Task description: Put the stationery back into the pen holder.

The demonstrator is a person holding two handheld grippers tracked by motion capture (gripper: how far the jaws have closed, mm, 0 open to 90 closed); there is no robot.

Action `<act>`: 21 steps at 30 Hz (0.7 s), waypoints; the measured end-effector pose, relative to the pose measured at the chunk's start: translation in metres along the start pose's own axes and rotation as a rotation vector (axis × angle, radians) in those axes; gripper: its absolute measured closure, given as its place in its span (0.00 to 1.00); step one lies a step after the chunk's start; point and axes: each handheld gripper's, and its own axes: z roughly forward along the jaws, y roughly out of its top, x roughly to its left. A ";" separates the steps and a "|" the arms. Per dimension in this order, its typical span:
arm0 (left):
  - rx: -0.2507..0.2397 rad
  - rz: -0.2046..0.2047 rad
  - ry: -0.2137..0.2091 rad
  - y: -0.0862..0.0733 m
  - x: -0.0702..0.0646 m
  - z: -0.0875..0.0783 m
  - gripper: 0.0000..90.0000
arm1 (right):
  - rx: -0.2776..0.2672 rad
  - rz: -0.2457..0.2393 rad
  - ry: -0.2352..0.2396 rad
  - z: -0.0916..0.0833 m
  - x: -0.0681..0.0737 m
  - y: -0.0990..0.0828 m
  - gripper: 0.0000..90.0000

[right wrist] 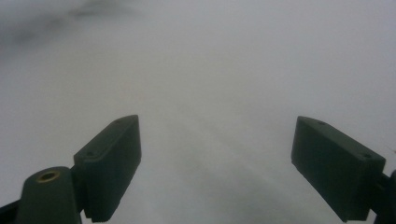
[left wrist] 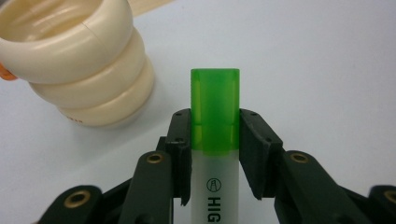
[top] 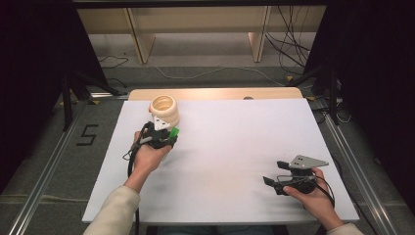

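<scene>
Left gripper (left wrist: 215, 140) clamped on green-capped highlighter (left wrist: 215, 112), cream ringed holder (left wrist: 79, 60) just beside; right gripper (right wrist: 215, 163) wide open, empty

A highlighter (left wrist: 215, 140) with a translucent green cap and white barrel printed with black letters sits clamped between the left hand-held gripper's (left wrist: 215, 135) black pads, cap pointing away, near a cream ribbed cup (left wrist: 79, 65) standing upright on the white surface (top: 235, 142).

Even overhead light, dark surrounds; right gripper view hazy, blurred, fingers (right wrist: 109, 163) dim.
</scene>
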 end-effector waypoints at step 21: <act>-0.151 -0.011 0.036 0.005 0.008 0.000 0.74 | 0.001 0.000 0.001 0.000 0.000 0.000 0.19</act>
